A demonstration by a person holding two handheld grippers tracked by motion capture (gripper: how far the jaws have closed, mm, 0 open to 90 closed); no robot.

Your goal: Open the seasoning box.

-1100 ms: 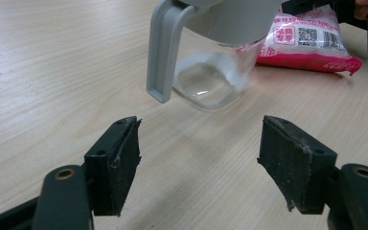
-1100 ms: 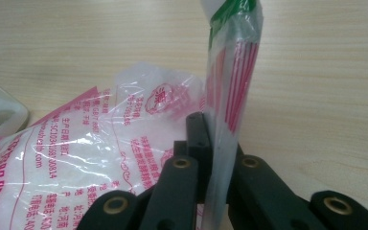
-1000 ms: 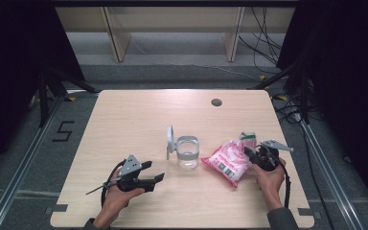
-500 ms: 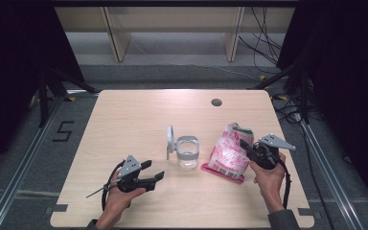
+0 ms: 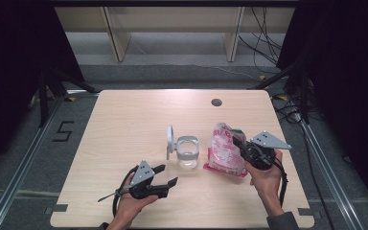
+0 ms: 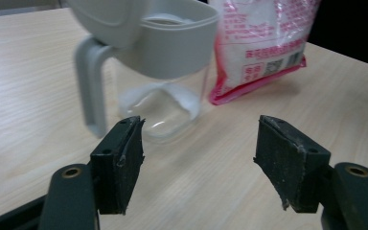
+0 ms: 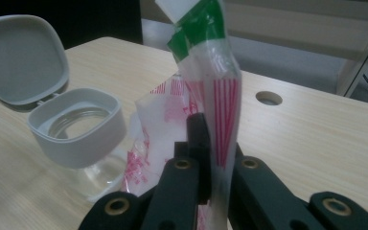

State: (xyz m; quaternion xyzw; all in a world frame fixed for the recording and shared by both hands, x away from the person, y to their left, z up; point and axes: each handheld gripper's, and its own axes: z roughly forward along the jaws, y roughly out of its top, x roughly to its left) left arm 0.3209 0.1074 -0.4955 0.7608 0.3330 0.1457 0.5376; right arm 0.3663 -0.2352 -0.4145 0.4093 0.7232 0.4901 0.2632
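Right gripper (image 5: 242, 146) clamped on the pink-and-white bag's (image 5: 225, 151) top edge — bag upright at 3 o'clock of the flip-lid jar (image 5: 187, 152). Left gripper (image 5: 165, 175) gaped empty, jaws just narrowing — 7 o'clock of jar.

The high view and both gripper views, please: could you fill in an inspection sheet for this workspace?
Surface: pale wooden table, round hole near far edge.
Job's things: clear jar with grey collar, hinged lid open; pink-and-white bag stood up beside it.
Clutter: nothing seen.
Grippers: right gripper shut on the bag's edge; left gripper open, nothing between the jaws, which have just been closing slightly.
Cables: black cables on the floor beyond the table.
Surroundings: wooden shelf legs, dark curtains, floor rail.
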